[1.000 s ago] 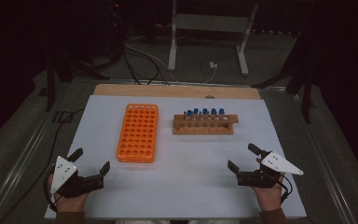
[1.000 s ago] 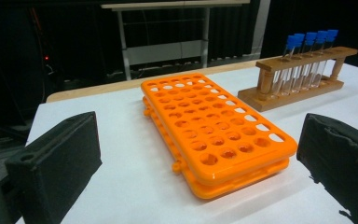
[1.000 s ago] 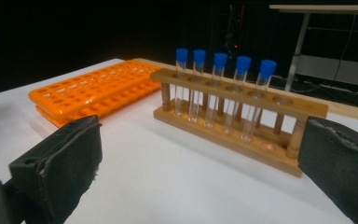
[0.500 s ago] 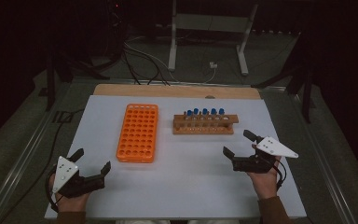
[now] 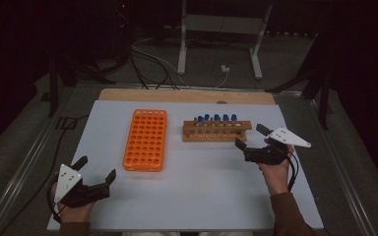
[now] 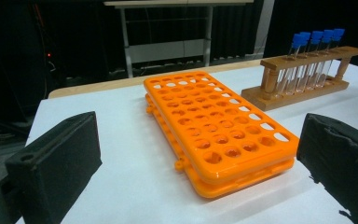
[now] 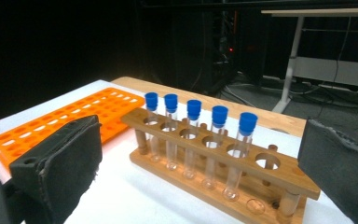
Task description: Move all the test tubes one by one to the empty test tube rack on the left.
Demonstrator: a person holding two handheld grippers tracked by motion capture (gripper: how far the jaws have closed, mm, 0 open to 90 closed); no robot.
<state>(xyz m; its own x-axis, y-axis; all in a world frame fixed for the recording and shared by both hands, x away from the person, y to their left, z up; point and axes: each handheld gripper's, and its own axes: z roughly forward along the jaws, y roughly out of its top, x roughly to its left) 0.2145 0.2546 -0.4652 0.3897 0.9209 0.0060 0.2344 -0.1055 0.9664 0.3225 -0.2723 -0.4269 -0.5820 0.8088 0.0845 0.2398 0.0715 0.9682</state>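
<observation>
Approach step: right gripper [image 5: 252,137], jaws apart, is nearing wooden rack [image 5: 217,132] at its ten o'clock; next, closing on a blue-capped tube [image 7: 241,154]. Left gripper [image 5: 95,169] is idling, jaws apart.

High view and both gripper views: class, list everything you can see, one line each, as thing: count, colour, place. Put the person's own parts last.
Table: one, white top with a wooden far edge, centre of the high view.
Plastic rack: one, orange, holes empty, left of centre on the table.
Wooden rack: one, brown, right of the plastic rack.
Test tubes: five, clear with blue caps, upright in the wooden rack; its end hole nearest the right gripper is empty.
Metal stand: one, pale grey, on the floor behind the table.
Cables: several, dark, on the floor behind the table.
Left gripper: one, black, open, near left corner.
Right gripper: one, black, open, beside the wooden rack's right end.
</observation>
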